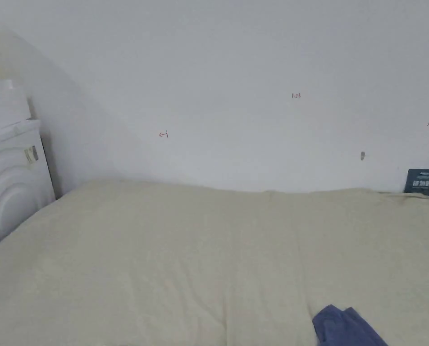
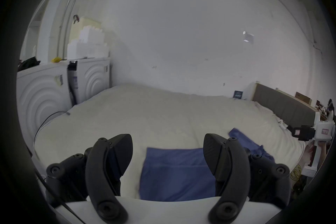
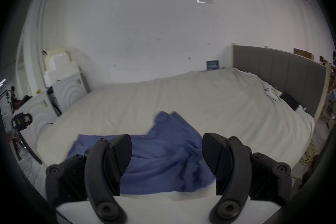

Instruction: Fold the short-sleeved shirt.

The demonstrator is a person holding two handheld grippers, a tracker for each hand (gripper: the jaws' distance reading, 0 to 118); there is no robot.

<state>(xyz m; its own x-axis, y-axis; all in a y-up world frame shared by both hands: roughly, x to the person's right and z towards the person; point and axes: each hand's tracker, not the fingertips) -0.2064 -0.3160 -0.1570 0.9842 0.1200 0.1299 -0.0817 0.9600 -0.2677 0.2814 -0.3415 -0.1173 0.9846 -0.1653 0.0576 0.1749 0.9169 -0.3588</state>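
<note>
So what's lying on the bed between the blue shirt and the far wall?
Nothing: in the right gripper view only bare cream bedcover runs from the blue shirt to the wall.

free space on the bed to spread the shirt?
Bare cream bedcover from the blue shirt back to the wall, bordered by white cabinets on one side and the grey headboard opposite. Crowded: near edge, and small items by the headboard.

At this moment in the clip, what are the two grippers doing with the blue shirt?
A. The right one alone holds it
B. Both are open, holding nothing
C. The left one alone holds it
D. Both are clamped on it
B. The left gripper and the right gripper both have jaws spread wide apart, with the blue shirt lying loose on the bed beyond them.
</note>
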